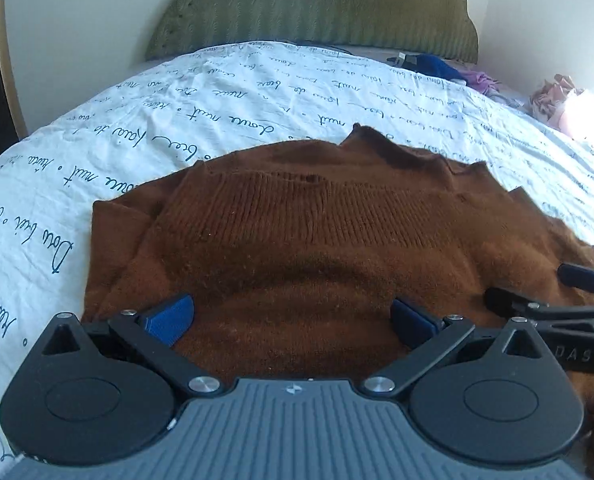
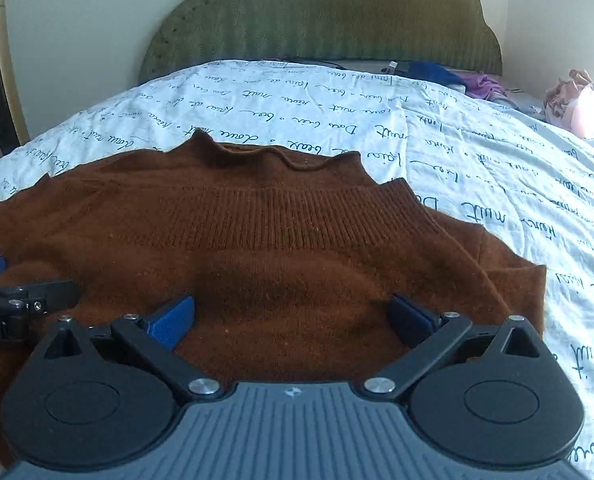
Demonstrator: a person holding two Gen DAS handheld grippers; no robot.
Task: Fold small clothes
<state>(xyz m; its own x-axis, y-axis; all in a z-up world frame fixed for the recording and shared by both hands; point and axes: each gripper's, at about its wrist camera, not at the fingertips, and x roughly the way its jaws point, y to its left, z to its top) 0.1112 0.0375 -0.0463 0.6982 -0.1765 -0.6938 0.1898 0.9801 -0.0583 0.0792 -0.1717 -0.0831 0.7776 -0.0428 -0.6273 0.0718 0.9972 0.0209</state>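
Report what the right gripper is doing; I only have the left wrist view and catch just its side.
Observer: In the right wrist view, the right gripper is open, its blue pads spread wide over the brown sweater, gripping nothing.
Operator: Now give me the sweater's right edge.
Observer: It ends in a squared corner lying flat on the printed sheet, to the right of the gripper.
Operator: Describe the sheet past that side.
Observer: A long crease runs through it, starting near the sweater's far right end and heading away.
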